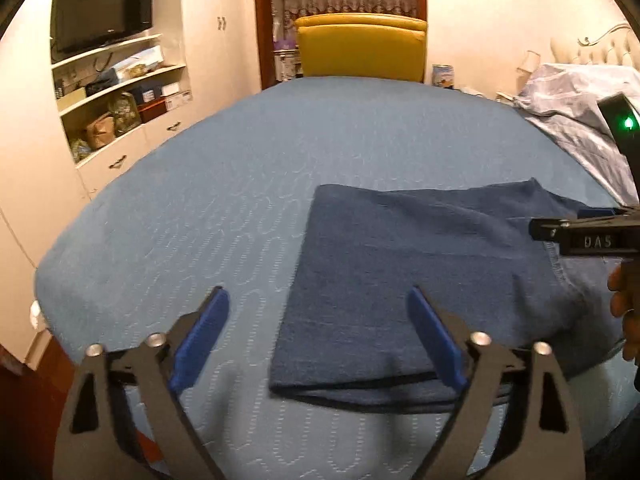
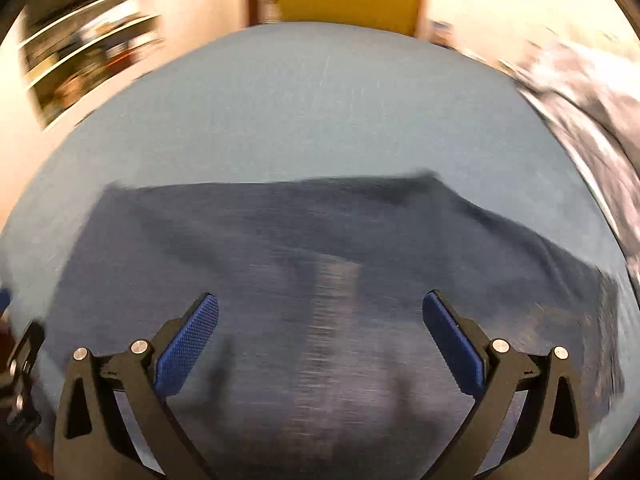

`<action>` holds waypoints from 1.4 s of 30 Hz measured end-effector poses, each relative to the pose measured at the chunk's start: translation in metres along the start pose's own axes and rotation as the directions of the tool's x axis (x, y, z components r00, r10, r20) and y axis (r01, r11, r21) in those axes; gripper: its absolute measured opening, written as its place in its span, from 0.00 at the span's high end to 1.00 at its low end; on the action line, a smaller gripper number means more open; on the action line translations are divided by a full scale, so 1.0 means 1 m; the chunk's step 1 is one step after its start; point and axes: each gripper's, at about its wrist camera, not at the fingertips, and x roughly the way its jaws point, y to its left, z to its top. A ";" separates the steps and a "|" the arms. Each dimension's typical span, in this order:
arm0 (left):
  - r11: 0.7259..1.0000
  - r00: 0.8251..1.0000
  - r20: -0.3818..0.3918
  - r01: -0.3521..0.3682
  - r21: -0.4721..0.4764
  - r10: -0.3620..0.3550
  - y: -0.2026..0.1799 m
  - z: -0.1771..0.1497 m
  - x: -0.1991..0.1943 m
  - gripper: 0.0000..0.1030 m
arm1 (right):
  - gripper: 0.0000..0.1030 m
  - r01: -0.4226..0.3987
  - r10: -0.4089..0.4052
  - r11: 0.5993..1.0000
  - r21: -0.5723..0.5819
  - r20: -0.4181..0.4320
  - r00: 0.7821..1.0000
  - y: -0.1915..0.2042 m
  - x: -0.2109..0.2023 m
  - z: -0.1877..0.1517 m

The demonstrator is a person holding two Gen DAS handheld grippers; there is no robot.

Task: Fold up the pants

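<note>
The pants (image 1: pixel 420 280) lie folded into a compact dark blue rectangle on the bed (image 1: pixel 240 168), just ahead of both tools. The left tool (image 1: pixel 318 336) stands apart over the near left edge of the stack, nothing between its fingers. The right tool (image 2: pixel 320 332) is spread wide above the cloth, gripping nothing. The folding looks largely done; perhaps one more fold or some smoothing remains.

The left hand-held gripper (image 1: pixel 318 312) points downward with jaws spread wide, nothing between them; the right hand-held gripper (image 2: pixel 320 316) likewise gapes empty.
</note>
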 end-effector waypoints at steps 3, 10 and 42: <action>1.000 0.999 -0.044 0.005 -0.008 -0.006 0.003 -0.002 0.006 0.43 | 0.04 0.008 -0.009 1.000 -0.029 -0.005 1.000 0.026 0.009 0.009; 1.000 0.985 -0.171 0.022 -0.013 -0.024 0.007 -0.017 0.035 0.44 | 0.05 0.042 -0.047 0.998 -0.051 -0.089 0.995 0.038 0.056 0.009; 0.977 0.938 -0.330 0.156 0.143 -0.101 -0.028 0.071 0.122 0.47 | 0.13 -0.010 0.009 1.000 -0.002 -0.139 0.990 0.039 0.008 -0.071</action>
